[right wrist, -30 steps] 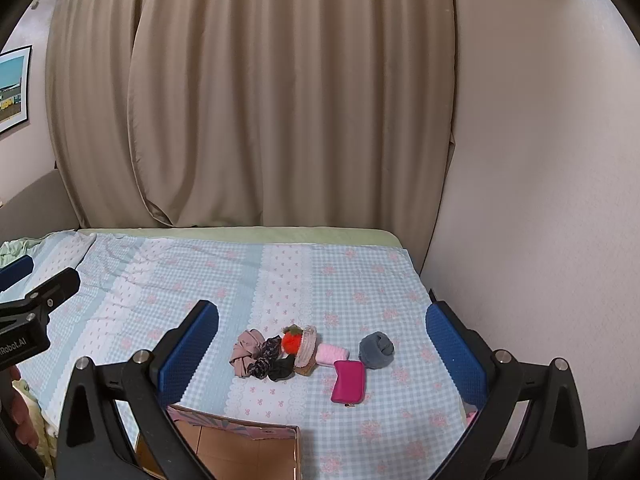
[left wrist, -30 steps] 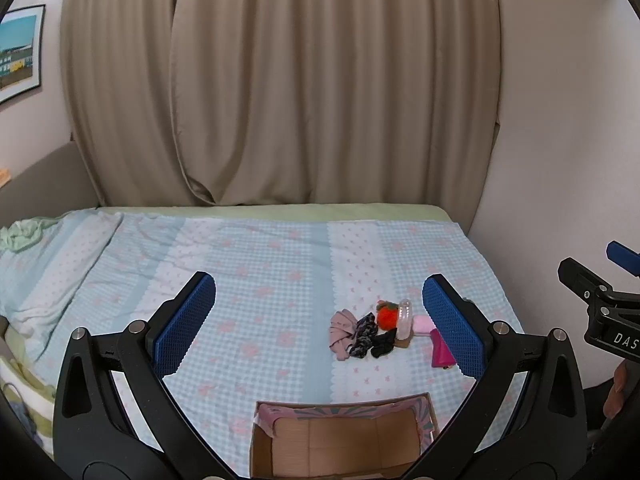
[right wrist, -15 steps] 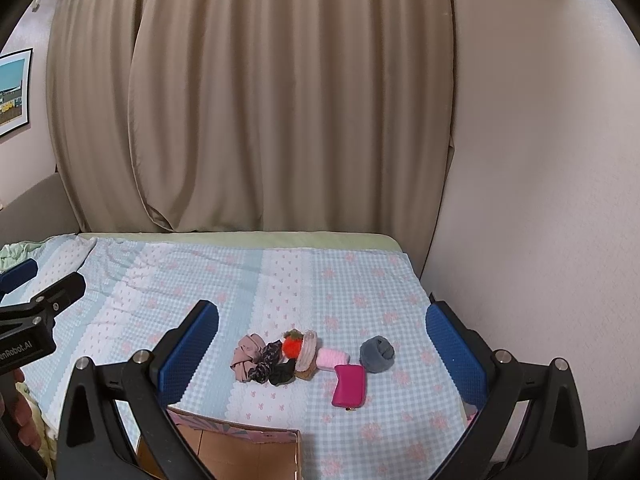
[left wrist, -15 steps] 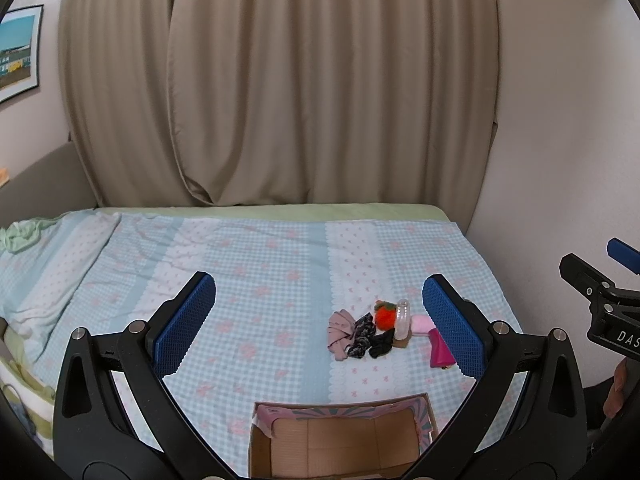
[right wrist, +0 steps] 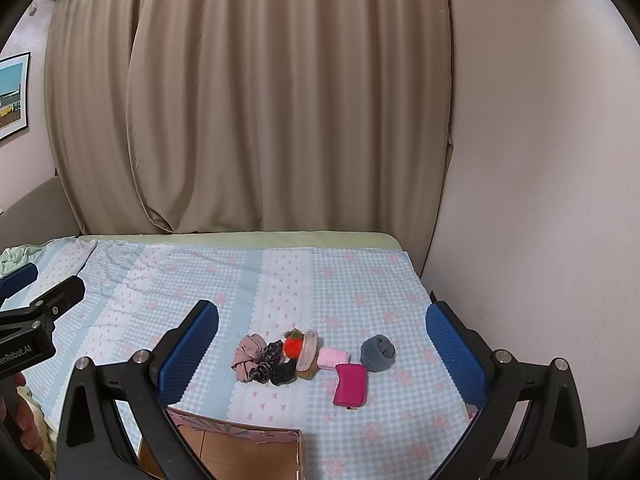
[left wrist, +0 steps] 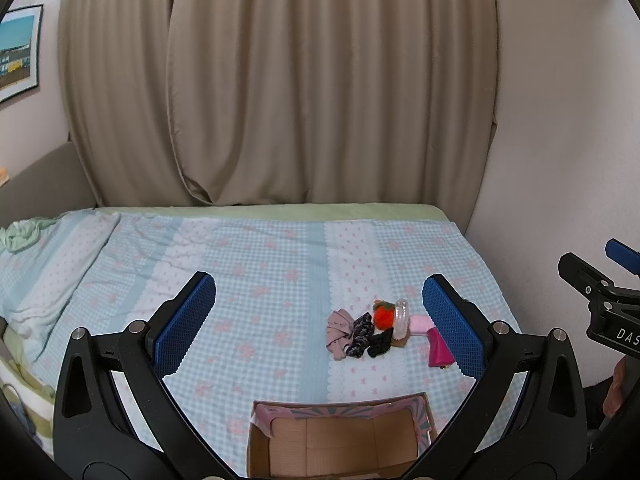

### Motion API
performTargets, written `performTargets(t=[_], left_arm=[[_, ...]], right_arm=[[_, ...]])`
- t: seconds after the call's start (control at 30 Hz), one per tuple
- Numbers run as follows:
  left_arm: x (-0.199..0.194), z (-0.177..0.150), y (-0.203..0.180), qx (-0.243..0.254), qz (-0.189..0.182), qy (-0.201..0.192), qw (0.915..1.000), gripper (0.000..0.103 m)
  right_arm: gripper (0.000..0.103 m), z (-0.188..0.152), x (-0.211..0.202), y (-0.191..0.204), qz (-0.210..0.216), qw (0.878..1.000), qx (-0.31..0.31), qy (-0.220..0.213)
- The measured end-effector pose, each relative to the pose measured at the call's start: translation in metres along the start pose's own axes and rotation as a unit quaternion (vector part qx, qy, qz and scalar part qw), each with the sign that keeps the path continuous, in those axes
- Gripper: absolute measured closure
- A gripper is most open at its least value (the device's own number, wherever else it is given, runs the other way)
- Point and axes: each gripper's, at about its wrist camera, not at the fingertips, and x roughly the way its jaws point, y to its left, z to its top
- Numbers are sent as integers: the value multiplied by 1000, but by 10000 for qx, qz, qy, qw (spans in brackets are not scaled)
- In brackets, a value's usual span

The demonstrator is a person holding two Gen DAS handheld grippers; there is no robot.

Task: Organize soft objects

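Soft objects (right wrist: 298, 356) betw. right hand-held gripper (right wrist: 322, 338) fingers

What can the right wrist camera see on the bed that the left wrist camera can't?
Only the right wrist view shows the grey rolled sock; in the left wrist view a blue finger pad seems to hide that spot. Only the left wrist view shows the whole inside of the cardboard box, with nothing in it. Both show the pile of scrunchies, the orange plush, the magenta pouch and the checked bedspread. Both grippers' jaws stand wide open.
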Motion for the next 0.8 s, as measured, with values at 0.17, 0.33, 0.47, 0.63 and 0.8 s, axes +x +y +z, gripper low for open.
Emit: performTargets(t=[0.17,0.33,0.47,0.63,0.8], left_arm=[[0,1,0,-8,-10,4,10000,0],[-1,1,0,-10,-15,7,10000,0],[-1,1,0,-9,-12,5,10000,0],[5,3,1,-62,-21,105,9999,0],[45,1,8,-288,-180,575,9978,0]], right_arm=[[0,0,-2,1,32,10000,3,0],[0,0,-4,2,52,10000,-13,-35],[0,0,-5,2,56,10000,-17,-44],[0,0,-5,3,55,10000,-19,-26],[0,3,15,-2,55,9997,-24,242]])
